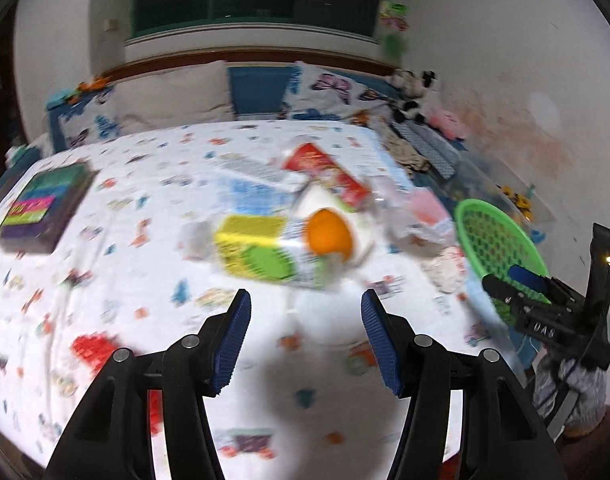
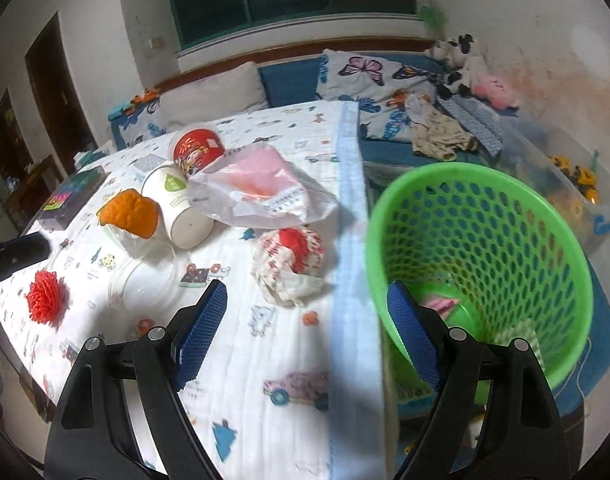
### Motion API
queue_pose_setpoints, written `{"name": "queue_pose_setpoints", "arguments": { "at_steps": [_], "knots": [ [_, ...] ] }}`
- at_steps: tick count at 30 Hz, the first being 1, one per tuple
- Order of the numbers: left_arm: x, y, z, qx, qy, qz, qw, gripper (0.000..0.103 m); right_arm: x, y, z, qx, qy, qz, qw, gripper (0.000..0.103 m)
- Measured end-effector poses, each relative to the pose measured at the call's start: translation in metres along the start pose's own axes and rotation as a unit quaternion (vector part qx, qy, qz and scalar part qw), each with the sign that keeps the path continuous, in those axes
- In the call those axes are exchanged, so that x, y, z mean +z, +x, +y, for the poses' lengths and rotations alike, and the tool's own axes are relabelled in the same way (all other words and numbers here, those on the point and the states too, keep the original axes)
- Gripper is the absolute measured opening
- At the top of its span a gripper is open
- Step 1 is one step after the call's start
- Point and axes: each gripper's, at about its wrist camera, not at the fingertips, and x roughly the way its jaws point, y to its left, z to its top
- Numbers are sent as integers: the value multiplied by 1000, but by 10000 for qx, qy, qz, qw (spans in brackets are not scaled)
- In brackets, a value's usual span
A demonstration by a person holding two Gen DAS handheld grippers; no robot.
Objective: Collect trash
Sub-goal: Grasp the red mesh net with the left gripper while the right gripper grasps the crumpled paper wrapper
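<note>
the bed (image 2: 265,360), spread with a white printed blanket, carries almost all the trash, so by my reading the task is barely begun. the green basket (image 2: 505,216) sits just off the bed's right edge, tilted toward the camera; inside it only a pinkish scrap and a pale striped scrap show near the bottom, which suggests a couple of pieces are already collected.

still lying on the bed, largest first: a crumpled clear bag with pink inside (image 2: 261,188) near the right edge toward the far end, a white paper cup (image 2: 177,204) on its side touching a red printed cup (image 2: 197,148) behind it, a balled red-and-white wrapper (image 2: 291,264) close to the right edge, an orange crinkled piece (image 2: 129,212) on clear plastic, a clear round lid (image 2: 145,276), and a red spiky ball (image 2: 47,296) toward the left edge. whether the ball or the dark box (image 2: 73,196) at the far left counts as trash i cannot tell.

the right hand-held gripper (image 2: 305,328) stands wide apart and holds nothing, straddling the bed's right edge with one finger at the basket rim. the left hand-held gripper (image 1: 305,332) is likewise spread and empty, pointed at a blurred cluster of packaging (image 1: 285,236) mid-bed. roughly six pieces seem left to move.
</note>
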Motion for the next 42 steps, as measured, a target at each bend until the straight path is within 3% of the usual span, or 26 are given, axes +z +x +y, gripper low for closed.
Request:
{"name": "queue_pose_setpoints", "arguments": {
  "at_steps": [9,13,25,28,33,35,42],
  "knots": [
    [-32,-24,68,880,-506,-168,9947,67,6,26,4,44,-32,169,9998,82],
    [-44,-20,95,1098,-817,-13,9906,67,7,36,7,74,-45,240,9997,82],
    [-62,11,122,1212,-1187,444,9845,67,9,53,12,40,-80,343,9994,82],
    [-65,18,126,1177,-1273,539,9834,64,9,57,10,42,-60,379,9993,82],
    [-66,25,128,921,-1340,620,9847,47,9,63,12,60,-60,411,9991,80],
    [-66,26,128,859,-1353,642,9850,45,10,66,12,47,-74,429,9990,79],
    [-66,25,125,757,-1287,596,9870,33,7,70,10,47,13,487,9988,56]
  ]
}}
